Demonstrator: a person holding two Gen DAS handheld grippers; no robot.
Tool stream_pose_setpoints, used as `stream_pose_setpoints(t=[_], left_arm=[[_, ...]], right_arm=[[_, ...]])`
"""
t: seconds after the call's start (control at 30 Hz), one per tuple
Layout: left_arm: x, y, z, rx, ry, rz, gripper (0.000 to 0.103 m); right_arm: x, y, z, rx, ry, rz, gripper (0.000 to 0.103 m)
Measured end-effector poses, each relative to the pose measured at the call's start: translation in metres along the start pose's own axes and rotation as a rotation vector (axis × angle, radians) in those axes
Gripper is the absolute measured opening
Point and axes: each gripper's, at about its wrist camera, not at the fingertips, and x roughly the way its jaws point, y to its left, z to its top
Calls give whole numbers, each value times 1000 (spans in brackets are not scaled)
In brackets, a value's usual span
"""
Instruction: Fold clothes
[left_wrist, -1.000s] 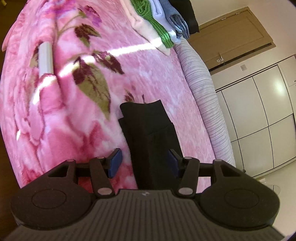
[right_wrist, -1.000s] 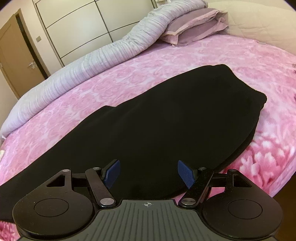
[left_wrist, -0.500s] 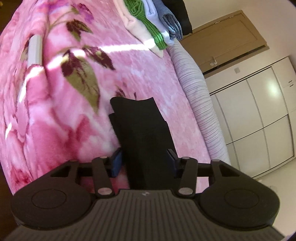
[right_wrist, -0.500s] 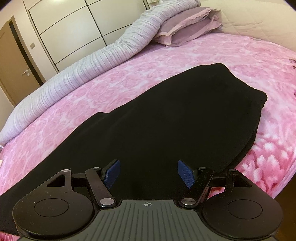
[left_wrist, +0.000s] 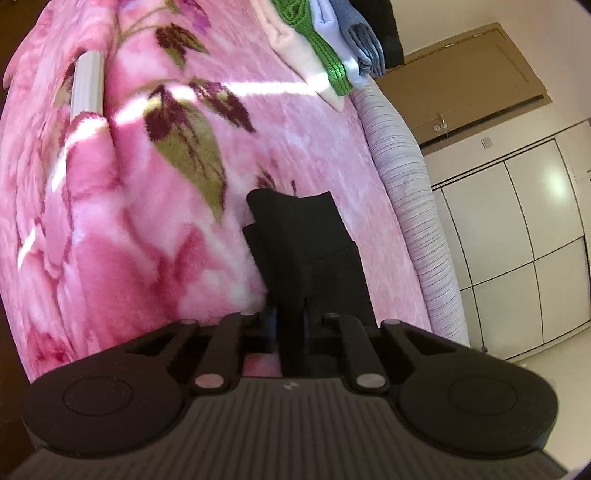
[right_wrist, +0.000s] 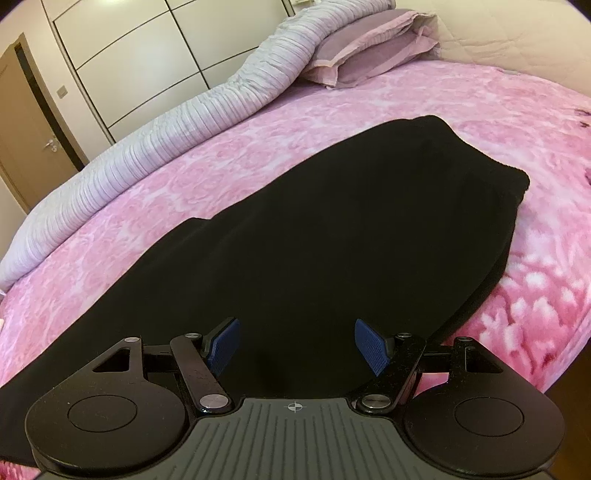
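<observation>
A pair of black trousers (right_wrist: 314, 236) lies flat across a pink floral blanket (right_wrist: 461, 107) on a bed, waist end toward the pillows (right_wrist: 373, 55), leg ends running off to the left gripper. In the left wrist view, the left gripper (left_wrist: 291, 328) is closing on the leg ends (left_wrist: 306, 243): its jaws are drawn in tight w/ a bunched fold of black fabric between them, the cuffs stacked just beyond and resting on the blanket. The right gripper (right_wrist: 295, 345) hovers over the near edge of the trousers' wide part, jaws spread wide, blue pads (right_wrist: 371, 349) clear of the cloth and nothing held. Bkgd, left view: a stack of folded clothes (left_wrist: 328, 44) at the far end of the bed, in cream, green, pale blue, grey-blue and black; a rolled striped grey duvet (left_wrist: 406, 206) along the bed's edge; a brown door (left_wrist: 465, 81) and white wardrobe panels (left_wrist: 517, 229) beyond.
</observation>
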Motion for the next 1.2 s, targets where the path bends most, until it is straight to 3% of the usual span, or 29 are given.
stream_pose_setpoints(t=[0.03,0.13,0.23,0.37,0.47,0.53,0.63,0.7,0.83,0.9,0.93,1.0,1.07,1.2], left_arm=[[0,-8,-1,41,-4,30,9],[2,-49,-11,289,-28,129,7],[-3,-103,-40,626,-58,135,7],[-18,-173,-119,1089,-69,-5,7],[-19,-198,-194,1371,23,-127,9],[-8,-197,-240,1469,153,-171,14],[4,-182,-276,1470,334,-170,17],[-6,-175,-273,1430,326,-172,18],[-35,-163,-214,1116,371,-297,18],[-32,-166,-190,1040,341,-304,18],[-29,-165,-181,1016,324,-291,18],[-10,-157,-181,1020,342,-186,17],[13,-150,-184,1016,417,-90,13],[1,-142,-153,802,425,-209,14]], right_arm=[[0,0,-1,-6,-2,-2,72],[-3,3,-2,-48,-14,-27,72],[-10,1,1,-65,-46,-47,72],[-19,-8,6,-40,-77,-57,72],[-25,-13,8,-26,-90,-53,72],[-27,-15,9,-23,-92,-47,72],[-29,-21,10,-12,-75,-44,72],[-32,-26,11,2,-72,-39,72],[-35,-28,15,15,-85,-21,72],[-35,-20,15,3,-87,12,72],[-34,-13,15,-7,-86,34,72],[-29,3,12,-28,-67,100,72],[-21,23,8,-46,-19,190,72],[2,56,0,-20,148,351,72]])
